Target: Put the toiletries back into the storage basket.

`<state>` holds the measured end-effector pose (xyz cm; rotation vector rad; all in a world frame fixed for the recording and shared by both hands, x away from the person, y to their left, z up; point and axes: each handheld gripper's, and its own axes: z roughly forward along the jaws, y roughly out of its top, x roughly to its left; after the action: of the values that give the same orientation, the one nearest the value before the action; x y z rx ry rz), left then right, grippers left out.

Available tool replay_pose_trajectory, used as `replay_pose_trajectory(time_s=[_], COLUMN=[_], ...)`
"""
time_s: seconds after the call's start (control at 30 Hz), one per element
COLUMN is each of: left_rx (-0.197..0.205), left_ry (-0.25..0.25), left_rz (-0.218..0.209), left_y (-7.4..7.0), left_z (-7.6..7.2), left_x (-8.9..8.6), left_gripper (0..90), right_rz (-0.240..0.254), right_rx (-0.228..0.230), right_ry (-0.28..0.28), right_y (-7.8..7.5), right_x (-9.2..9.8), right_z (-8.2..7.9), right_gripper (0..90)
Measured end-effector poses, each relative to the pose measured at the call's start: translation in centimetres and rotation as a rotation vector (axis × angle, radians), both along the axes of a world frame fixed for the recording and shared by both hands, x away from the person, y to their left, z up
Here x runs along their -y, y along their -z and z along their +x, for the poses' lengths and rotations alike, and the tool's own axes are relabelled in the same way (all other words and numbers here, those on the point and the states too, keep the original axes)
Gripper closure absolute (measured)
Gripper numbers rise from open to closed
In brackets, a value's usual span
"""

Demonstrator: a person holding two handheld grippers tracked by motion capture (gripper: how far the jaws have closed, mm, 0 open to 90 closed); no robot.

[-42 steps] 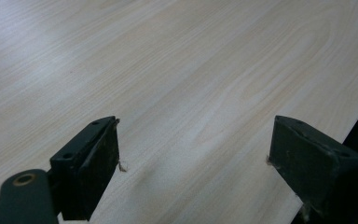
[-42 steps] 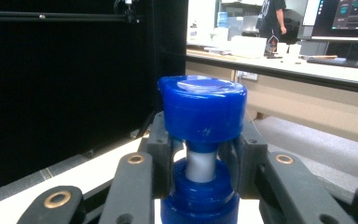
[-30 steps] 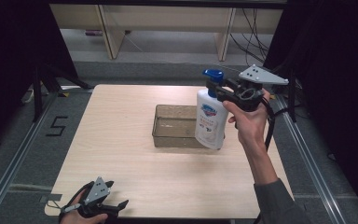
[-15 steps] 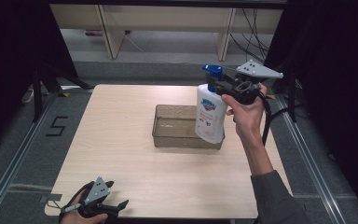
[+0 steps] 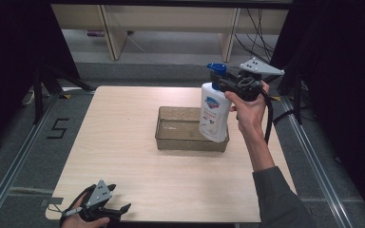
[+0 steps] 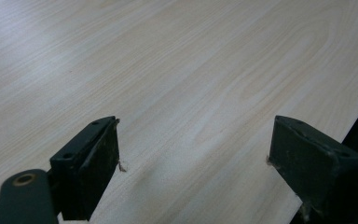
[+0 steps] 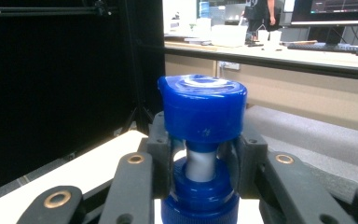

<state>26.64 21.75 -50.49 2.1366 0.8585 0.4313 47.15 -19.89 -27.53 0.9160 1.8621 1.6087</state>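
A white soap bottle (image 5: 214, 111) with a blue pump cap (image 5: 216, 69) hangs slightly tilted at the right end of a clear rectangular container (image 5: 180, 141). My right gripper (image 5: 217, 80) is shut on the bottle's neck just under the cap. In the right gripper view the jaws clamp the white neck (image 7: 199, 163) below the blue cap (image 7: 203, 109). I cannot tell whether the bottle's base touches the container. My left gripper (image 5: 123, 209) rests at the table's front left corner, open, with bare wood between its fingers (image 6: 98, 158).
The light wooden table (image 5: 123, 123) has dark floor and metal rails on both sides. Wooden shelf legs (image 5: 109, 33) stand beyond its far edge. A black cable (image 5: 268, 118) trails from the right gripper past the person's wrist.
The right hand has carried the bottle a little left and farther from the front edge, over the container's right end. The left gripper has stayed put.
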Motion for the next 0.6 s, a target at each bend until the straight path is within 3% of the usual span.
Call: replay_pose_trajectory(time_s=[0.03, 0.07, 0.2, 0.3, 0.37, 0.6], left_rx=[-0.001, 0.002, 0.000, -0.001, 0.003, 0.003], left_ry=[-0.002, 0.000, 0.003, 0.001, 0.005, 0.005], left_rz=[-0.008, 0.015, 0.013, -0.004, 0.018, 0.016], left_y=[0.0, 0.0, 0.0, 0.1, 0.0, 0.0], left_z=[0.0, 0.1, 0.1, 0.0, 0.0, 0.0], left_x=[0.0, -0.1, -0.1, 0.0, -0.1, 0.0], left_gripper=[15.4, 15.4, 15.4, 15.4, 15.4, 15.4], right_rz=[-0.001, 0.001, -0.010, -0.014, -0.017, -0.018], right_rx=[-0.006, -0.007, 0.007, -0.008, -0.014, -0.004], right_ry=[0.003, 0.006, 0.003, 0.014, 0.022, 0.030], right_y=[0.1, 0.1, 0.4, 0.7, 0.9, 1.7], right_x=[0.1, 0.1, 0.2, 0.1, 0.1, 0.4], right_z=[0.1, 0.2, 0.8, 1.1, 1.3, 2.1], right_gripper=[65.9, 65.9, 65.9, 65.9, 65.9, 65.8])
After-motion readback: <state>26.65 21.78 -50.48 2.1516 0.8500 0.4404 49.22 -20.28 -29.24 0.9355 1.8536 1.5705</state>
